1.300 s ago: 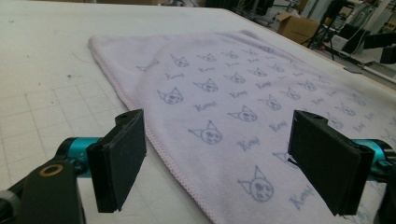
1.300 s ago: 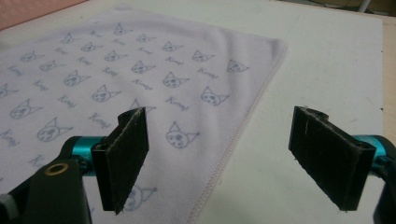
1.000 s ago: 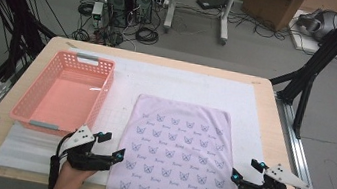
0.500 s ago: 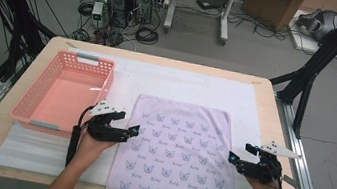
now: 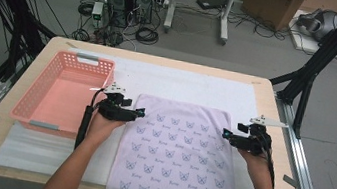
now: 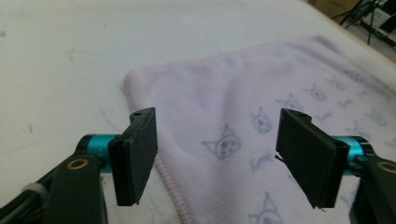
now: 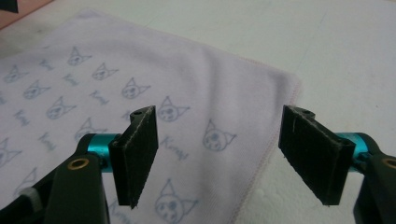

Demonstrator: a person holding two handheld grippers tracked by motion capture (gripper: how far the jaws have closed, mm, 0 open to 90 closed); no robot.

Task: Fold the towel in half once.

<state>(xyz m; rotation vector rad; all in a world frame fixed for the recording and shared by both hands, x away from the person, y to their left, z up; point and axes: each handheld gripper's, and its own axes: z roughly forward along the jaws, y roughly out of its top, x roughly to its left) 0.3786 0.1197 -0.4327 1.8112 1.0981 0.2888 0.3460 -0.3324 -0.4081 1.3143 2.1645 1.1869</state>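
We see both pairs of tongs standing wide, nothing pinched, having just narrowed a little: the left gripper (image 5: 141,113) at nine o'clock of the soft lilac cat-print towel (image 5: 180,157), the right gripper (image 5: 225,133) at three o'clock, forearms stretched forward. Its gripper view shows the towel's stitched hem; the high view adds the perforated pink basket (image 5: 63,94) on the white mat (image 5: 183,84).

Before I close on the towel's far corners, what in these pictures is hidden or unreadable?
- Towel: near edge cut off by the frame's bottom, high view.
- Script words on the towel: too small in the high view, blurred in both gripper views.
- Left gripper and right gripper: too small in the high view to tell whether they touch the cloth.
- Basket: its near wall's inner face is turned away, high view.
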